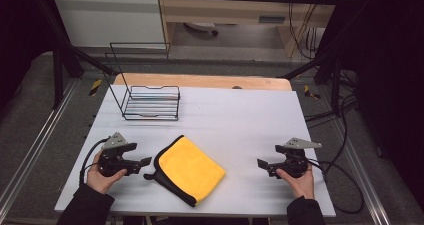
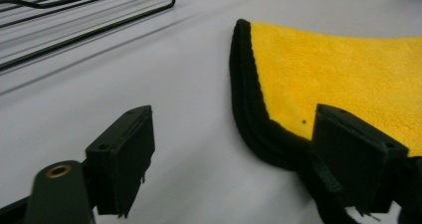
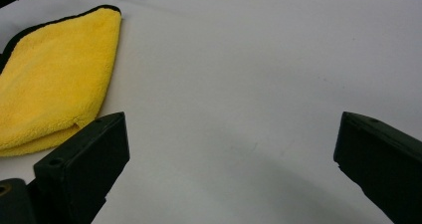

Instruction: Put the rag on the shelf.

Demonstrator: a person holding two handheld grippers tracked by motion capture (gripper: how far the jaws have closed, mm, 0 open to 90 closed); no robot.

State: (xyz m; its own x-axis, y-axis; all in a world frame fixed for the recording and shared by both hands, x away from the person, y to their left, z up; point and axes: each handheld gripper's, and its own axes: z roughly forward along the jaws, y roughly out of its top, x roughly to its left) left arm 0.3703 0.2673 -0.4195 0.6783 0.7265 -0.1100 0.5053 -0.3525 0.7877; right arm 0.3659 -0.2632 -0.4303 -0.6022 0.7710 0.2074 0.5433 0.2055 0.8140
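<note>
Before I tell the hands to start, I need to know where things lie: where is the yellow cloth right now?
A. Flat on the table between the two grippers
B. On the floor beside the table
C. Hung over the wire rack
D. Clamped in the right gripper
A: the folded yellow cloth lies flat on the table between the open left gripper and the open right gripper, apart from the wire rack.

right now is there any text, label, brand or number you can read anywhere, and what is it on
No text can be read.
Yellow cloth: no tag or print visible.
Wire rack: bare wire, no label.
Left gripper and right gripper: no markings legible.
Pale label on the wooden furniture behind the table: too small and blurred to read.
</note>
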